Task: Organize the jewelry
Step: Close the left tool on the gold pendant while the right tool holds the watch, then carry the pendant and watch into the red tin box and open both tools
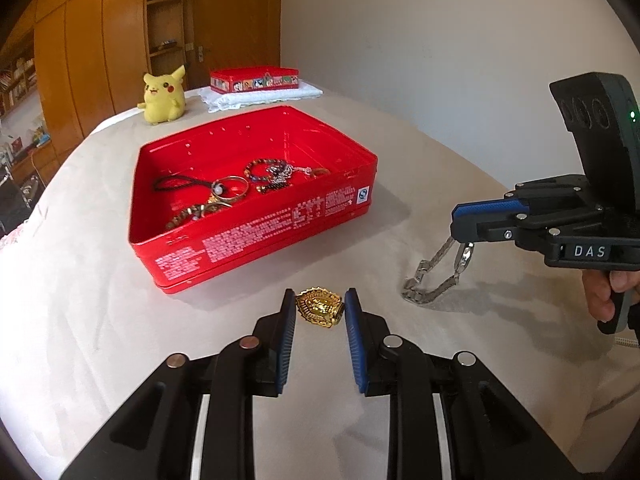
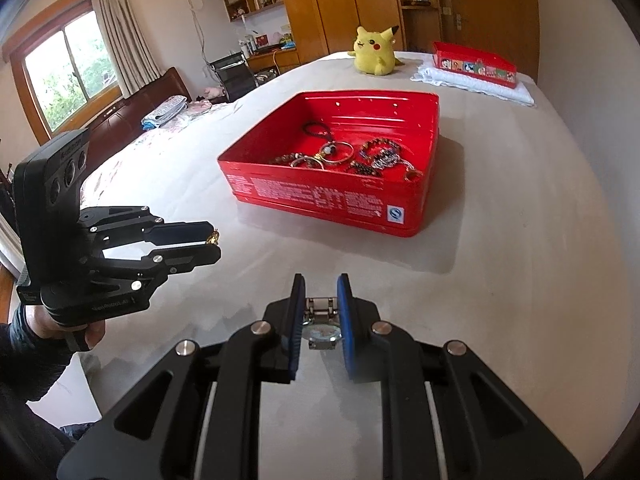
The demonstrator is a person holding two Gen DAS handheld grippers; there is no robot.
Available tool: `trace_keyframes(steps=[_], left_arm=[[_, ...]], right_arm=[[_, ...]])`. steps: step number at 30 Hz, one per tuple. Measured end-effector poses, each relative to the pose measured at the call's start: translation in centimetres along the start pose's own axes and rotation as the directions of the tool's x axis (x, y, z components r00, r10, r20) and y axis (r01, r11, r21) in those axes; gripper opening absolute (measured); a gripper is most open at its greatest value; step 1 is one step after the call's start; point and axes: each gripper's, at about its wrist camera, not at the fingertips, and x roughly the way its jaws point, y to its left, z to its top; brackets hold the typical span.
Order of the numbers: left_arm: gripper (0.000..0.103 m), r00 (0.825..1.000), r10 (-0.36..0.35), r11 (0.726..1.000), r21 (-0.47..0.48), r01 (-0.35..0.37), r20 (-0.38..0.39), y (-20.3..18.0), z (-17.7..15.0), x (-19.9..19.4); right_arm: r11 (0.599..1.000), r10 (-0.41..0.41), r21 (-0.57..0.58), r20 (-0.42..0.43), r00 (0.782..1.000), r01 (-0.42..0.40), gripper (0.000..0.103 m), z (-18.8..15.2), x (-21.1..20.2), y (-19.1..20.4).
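An open red tin [image 1: 256,236] [image 2: 320,200] sits on the cream bed cover and holds several bracelets, rings and a cord. My left gripper [image 1: 320,306] [image 2: 214,242] is shut on a gold brooch [image 1: 320,307] [image 2: 213,237], low over the cover in front of the tin. My right gripper [image 2: 320,300] [image 1: 456,228] is shut on a silver metal-band watch [image 2: 321,322]. The watch band [image 1: 432,276] hangs down from it and its end touches the cover, to the right of the tin.
A yellow Pikachu plush [image 1: 162,96] [image 2: 376,52] sits at the far side. A closed red picture tin [image 1: 254,79] [image 2: 474,64] rests on a folded white towel [image 1: 264,98] [image 2: 476,84]. Wooden wardrobes, a desk and a window stand beyond the bed.
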Motion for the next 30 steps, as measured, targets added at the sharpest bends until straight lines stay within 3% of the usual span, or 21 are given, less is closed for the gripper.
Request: trace_keyframes(steps=[13,21,30], left_arm=[[0.025,0.998,0.022,1.000,0.013,-0.023,0.055,1.0,1.4,-3.7],[0.025,0.996,0.026,0.999,0.021,-0.028,0.089,2.9,4.7,-5.1],[0.025,0.995,0.046,0.999,0.014,-0.047,0.084,6.0,9.7,-3.6]], right_arm=[[0.997,-0.017,-0.081,0.040,0.999,0.021,0.015,2.8,-3.1,3.3],[0.991,-0.019,-0.131,0.069,0.997,0.028,0.015,7.0,-4.5,4.5],[0.988,-0.027,-0.147,0.076,0.997,0.038,0.015,13.1,-3.1,4.0]])
